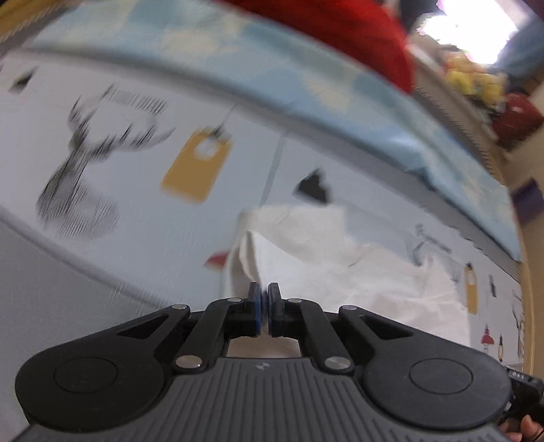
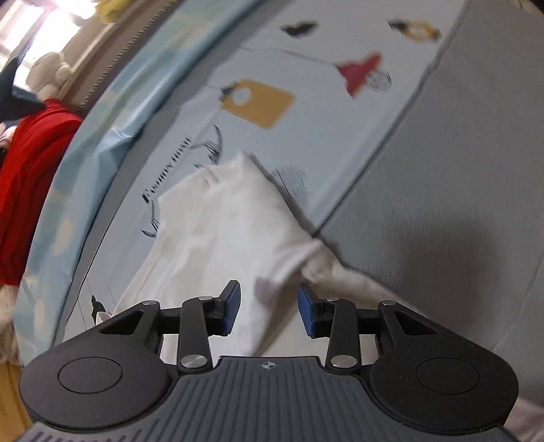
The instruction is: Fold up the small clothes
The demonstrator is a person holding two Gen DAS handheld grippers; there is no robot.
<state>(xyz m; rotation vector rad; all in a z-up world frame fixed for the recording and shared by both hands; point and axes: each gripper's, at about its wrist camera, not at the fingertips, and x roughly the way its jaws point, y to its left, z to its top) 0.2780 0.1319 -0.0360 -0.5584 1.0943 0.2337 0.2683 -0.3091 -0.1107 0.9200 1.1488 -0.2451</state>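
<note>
In the left wrist view, the left gripper (image 1: 264, 307) has its blue-padded jaws pressed together with barely a slit between them, and it points steeply down at the small white crumpled cloth garment (image 1: 340, 272), which lies just ahead and spreads away to the right over the pale printed bedsheet with deer, tag and lamp motifs (image 1: 142, 190). A raised fold of the cloth stands right at the fingertips, but the tips hide the contact and the frame is smeared by motion, so whether a thin layer is pinched there I cannot tell; it may be. A light blue blanket band (image 1: 238, 44) and a red fabric mass (image 1: 340, 30) run along the top, both blurred. In the right wrist view, the right gripper (image 2: 268, 312) stands spread, its pads apart and pressing nothing, while a loose corner of the same garment (image 2: 221, 217) droops into the gap between them. From here the garment's long axis runs away from the tool, up and slightly left, ending in a peaked far corner; its right edge overhangs the seam where the printed sheet meets a plain grey fabric panel (image 2: 442, 204). This hand looks the better placed for the next grasp, since the corner already sits between its jaws. The garment's near end is cut off behind the gripper body.
</note>
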